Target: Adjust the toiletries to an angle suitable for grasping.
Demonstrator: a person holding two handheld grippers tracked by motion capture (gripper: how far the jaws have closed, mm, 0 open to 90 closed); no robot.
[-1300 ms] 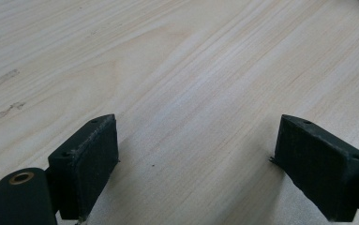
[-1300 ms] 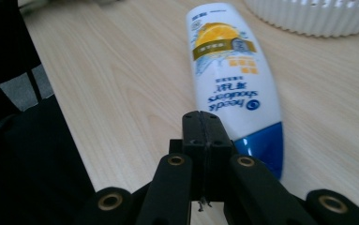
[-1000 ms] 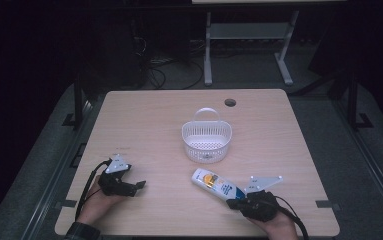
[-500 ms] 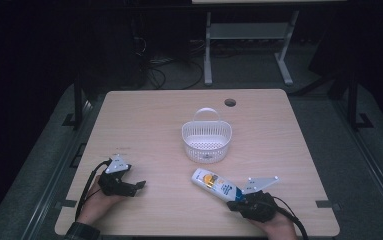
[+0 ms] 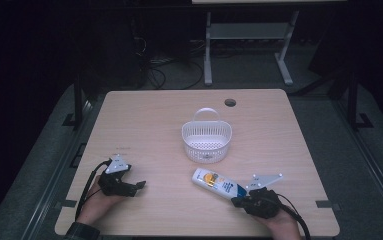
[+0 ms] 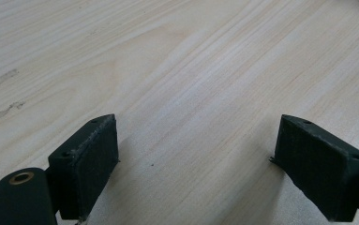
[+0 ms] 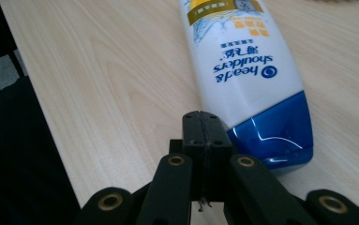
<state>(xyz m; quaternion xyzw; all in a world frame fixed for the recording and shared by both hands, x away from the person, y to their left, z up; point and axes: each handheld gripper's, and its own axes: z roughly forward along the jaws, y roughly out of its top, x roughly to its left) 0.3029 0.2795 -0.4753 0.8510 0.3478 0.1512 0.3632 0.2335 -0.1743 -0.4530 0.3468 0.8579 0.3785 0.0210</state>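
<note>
— Two grippers rest on your light wood-grain table (image 5: 144, 125), which has a round cable hole (image 5: 230, 102) near its far edge; the room behind is dark, with a metal stand (image 5: 249, 35) and cables on the floor.

— And the writing?

— Your shampoo bottle (image 7: 243, 65) reads "head & shoulders", upside down from your right gripper's view, with small print I can't read. It lies flat, its blue cap just beside your right gripper (image 7: 201, 123), whose jaws are pressed together, empty. Your left gripper (image 6: 198, 154) stands wide apart over bare wood. A white basket (image 5: 206, 136) sits mid-table.
</note>
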